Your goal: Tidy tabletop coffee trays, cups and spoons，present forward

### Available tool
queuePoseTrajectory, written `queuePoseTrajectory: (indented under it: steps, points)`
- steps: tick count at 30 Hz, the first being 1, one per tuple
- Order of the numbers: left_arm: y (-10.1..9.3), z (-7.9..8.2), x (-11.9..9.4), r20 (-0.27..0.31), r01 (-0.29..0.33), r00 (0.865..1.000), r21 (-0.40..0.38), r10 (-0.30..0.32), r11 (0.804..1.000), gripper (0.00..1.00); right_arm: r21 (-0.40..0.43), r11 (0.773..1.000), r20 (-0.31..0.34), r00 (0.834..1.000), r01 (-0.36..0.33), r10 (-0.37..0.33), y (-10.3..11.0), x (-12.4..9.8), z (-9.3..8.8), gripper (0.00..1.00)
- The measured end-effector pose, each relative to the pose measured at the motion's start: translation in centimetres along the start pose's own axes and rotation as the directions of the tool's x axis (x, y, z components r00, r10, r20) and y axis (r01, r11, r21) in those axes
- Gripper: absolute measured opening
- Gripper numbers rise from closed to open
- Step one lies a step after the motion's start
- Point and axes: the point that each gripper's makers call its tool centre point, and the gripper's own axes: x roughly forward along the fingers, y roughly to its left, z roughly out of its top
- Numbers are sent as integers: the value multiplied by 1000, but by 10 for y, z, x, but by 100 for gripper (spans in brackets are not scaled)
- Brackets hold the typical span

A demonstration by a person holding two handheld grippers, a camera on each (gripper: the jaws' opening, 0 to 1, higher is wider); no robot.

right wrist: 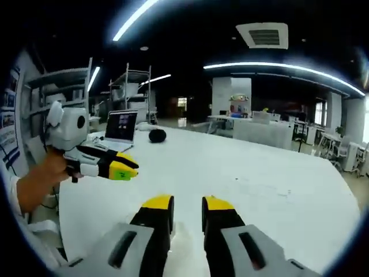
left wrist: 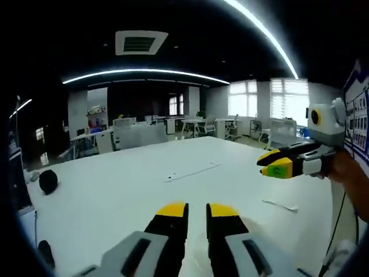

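Through my remote feed I make out one slim pale piece lying flat on the white worktop (perhaps a spoon, too small for me to tell), and well apart from it a longer thin pale strip, also flat.

White table with black ball, open laptop.

2 grippers, 1 white table, 1 laptop, 1 black round object.
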Motion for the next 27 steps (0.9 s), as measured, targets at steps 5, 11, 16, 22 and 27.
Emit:
queuePoseTrajectory:
  steps: [5, 11, 16, 22, 27]
  points:
    - [15, 10, -19, 73, -64, 995, 7, 63, 998, 18, 31, 997, 81, 994, 71, -73, -14, -28, 10, 27]
    - [29, 14, -41, 134, -128, 983, 26, 124, 991, 18, 50, 986, 152, 975, 157, -162, -40, -59, 21, 27]
    - [45, 13, -61, 216, -179, 961, 11, 172, 984, 21, 93, 975, 189, 958, 203, -217, -62, -85, 18, 27]
    - [72, 1, -81, 253, -256, 933, -26, 254, 966, 21, 138, 959, 209, 939, 249, -274, -90, -101, 8, 28]
    - [85, -6, -100, 290, -307, 909, -21, 300, 951, 21, 166, 946, 252, 916, 277, -312, -104, -117, 2, 28]
